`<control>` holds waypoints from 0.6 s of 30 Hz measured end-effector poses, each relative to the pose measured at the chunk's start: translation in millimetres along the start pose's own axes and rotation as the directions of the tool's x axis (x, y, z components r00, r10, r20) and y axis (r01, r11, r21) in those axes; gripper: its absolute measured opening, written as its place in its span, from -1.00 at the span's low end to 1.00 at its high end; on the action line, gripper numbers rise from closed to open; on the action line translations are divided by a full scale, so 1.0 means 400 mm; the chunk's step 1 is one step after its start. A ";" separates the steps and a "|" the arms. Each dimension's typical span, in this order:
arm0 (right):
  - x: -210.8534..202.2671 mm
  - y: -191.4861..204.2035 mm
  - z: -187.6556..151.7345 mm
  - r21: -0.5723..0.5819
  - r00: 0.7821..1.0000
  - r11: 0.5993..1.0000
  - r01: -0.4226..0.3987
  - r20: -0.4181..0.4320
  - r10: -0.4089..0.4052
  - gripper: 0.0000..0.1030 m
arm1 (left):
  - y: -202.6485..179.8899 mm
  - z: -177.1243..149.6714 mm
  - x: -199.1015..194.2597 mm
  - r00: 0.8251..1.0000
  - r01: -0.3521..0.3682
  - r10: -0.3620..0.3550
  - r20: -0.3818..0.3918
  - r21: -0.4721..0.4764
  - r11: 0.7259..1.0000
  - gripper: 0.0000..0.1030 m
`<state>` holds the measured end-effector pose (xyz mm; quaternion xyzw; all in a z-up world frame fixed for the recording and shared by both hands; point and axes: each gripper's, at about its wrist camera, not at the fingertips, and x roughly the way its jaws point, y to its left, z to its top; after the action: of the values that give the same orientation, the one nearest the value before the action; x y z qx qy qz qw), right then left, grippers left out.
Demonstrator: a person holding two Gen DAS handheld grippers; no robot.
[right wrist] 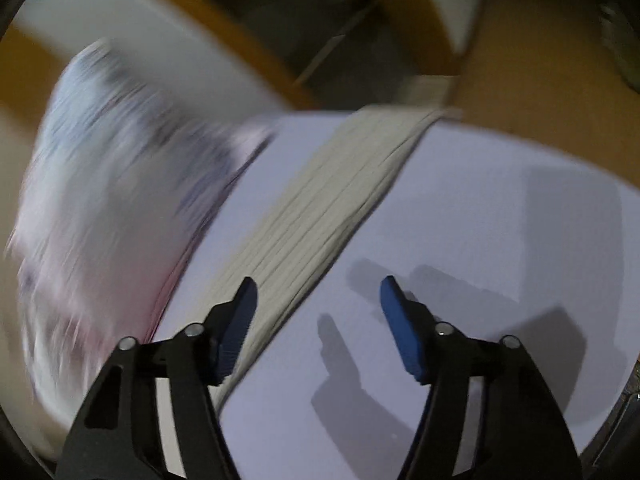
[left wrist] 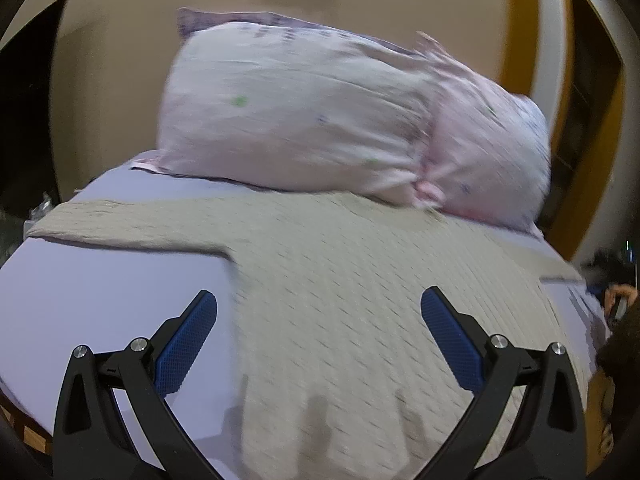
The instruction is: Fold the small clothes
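Holding, left: your left gripper (left wrist: 318, 300) has its jaws spread wide with nothing between them; two blue pads (left wrist: 185, 346) show, one on each finger.
Holding, right: your right gripper (right wrist: 316, 290) also stands with jaws apart and empty; again two blue pads (right wrist: 236, 328).
Under the left jaws: one beige knit garment (left wrist: 352, 280) lies flat on the bed, filling the gap between your fingers from 6 o'clock up toward 12. The left pad sits over bare sheet, just beside the garment's edge.
Garment shape: one sleeve (left wrist: 120, 220) runs out toward 9 o'clock in the left view; the body spreads toward 3 o'clock.
Under the right jaws: a long strip of that beige cloth (right wrist: 320, 204) runs from your left finger at 7 o'clock up toward 1 o'clock. The gap between your fingers is over bare sheet, with finger shadows on it.
Sheet: one pale lilac bed sheet (left wrist: 100, 300) carries everything.
Pillows: two pale pink printed pillows (left wrist: 300, 112) at 12 o'clock in the left view, side by side and touching, their lower edge meeting the garment's far end. In the right view you get only one blurred pale mass at 9 o'clock.
Wall: beige, behind the pillows.
Blur: both views are smeared, the right one heavily.
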<state>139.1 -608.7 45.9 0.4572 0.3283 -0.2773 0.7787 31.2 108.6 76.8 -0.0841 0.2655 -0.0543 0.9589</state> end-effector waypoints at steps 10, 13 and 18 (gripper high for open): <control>0.135 -0.027 0.144 0.172 1.000 0.985 -0.006 0.031 0.000 -0.65 | 0.249 0.065 0.007 0.975 -0.203 0.217 0.047 -0.208 0.957 0.97; 0.127 -0.013 0.143 0.119 0.998 0.992 0.037 0.042 -0.043 -0.86 | 0.301 0.070 0.004 0.963 -0.249 0.267 0.042 -0.248 0.936 0.97; -0.006 0.254 0.041 -0.316 0.975 0.948 0.036 0.218 0.036 -0.88 | 0.403 0.065 -0.005 0.965 -0.238 0.263 0.015 -0.385 0.892 0.97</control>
<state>216.0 -579.4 107.6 0.2922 0.2802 -0.2700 0.8736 52.6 270.5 69.1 -0.2351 0.2475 0.1251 0.9316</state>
